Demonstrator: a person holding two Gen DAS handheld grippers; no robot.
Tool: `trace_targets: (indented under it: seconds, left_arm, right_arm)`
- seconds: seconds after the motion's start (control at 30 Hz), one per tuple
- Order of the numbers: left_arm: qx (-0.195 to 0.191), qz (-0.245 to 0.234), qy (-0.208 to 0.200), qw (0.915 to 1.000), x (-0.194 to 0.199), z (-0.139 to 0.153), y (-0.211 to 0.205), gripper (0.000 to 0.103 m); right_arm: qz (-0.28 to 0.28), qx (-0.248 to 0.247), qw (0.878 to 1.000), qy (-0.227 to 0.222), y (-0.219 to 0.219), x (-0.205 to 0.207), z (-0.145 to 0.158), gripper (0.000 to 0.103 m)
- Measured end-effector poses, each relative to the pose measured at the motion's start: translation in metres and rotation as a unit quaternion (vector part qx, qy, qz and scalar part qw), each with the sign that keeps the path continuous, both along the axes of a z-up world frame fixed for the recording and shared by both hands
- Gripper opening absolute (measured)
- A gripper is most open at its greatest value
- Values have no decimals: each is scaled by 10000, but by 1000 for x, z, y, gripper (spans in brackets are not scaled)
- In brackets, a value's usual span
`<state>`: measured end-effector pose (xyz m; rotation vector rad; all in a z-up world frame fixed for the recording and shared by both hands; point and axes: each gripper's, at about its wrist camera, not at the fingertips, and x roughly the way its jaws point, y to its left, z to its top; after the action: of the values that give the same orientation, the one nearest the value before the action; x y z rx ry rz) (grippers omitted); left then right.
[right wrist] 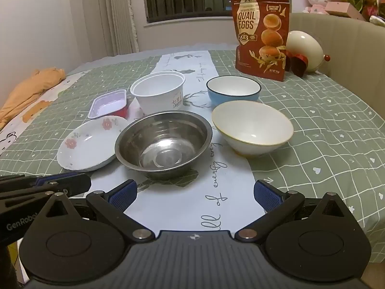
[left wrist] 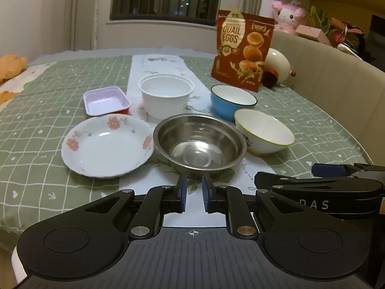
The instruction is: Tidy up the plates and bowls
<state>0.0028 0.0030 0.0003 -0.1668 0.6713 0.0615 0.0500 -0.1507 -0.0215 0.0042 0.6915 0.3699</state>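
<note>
Left tool [left wrist: 194, 193] nearly closed, empty, just short of the steel bowl [left wrist: 199, 144]. Right tool [right wrist: 194, 193] wide open, empty. Plate [left wrist: 107, 145] touches the bowl's left edge.

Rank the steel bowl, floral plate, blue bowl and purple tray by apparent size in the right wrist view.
1. Steel bowl
2. Floral plate, nearly as wide; both sit nearest the camera, so the ranking is unsure.
3. Blue bowl
4. Purple tray
</note>
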Motion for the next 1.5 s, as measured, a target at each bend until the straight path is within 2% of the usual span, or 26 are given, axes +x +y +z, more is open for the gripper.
trace_targets:
  seconds: [0.17, 0.2, 0.47, 1.0, 1.5]
  left_arm:
    - [3, -73, -135, 9999, -5, 2, -2, 16]
    - [-43, -72, -33, 10000, 0, 1, 0, 16]
    - [-67, -33, -52, 10000, -4, 1, -1, 16]
    - [-69, -47, -54, 10000, -4, 5, -1, 16]
    - [-146, 5, 102, 9998, -1, 1, 4, 16]
  right_arm:
    - [-17, -65, 10000, -10, 0, 1, 0, 103]
    - [-19, -68, 10000, 1, 0, 1, -1, 103]
    - [7, 104, 9999, 62, -4, 0, 0, 103]
    - [31, 99, 9999, 34, -3, -1, 4, 103]
    - [133, 22, 9997, 217, 3, 2, -1, 103]
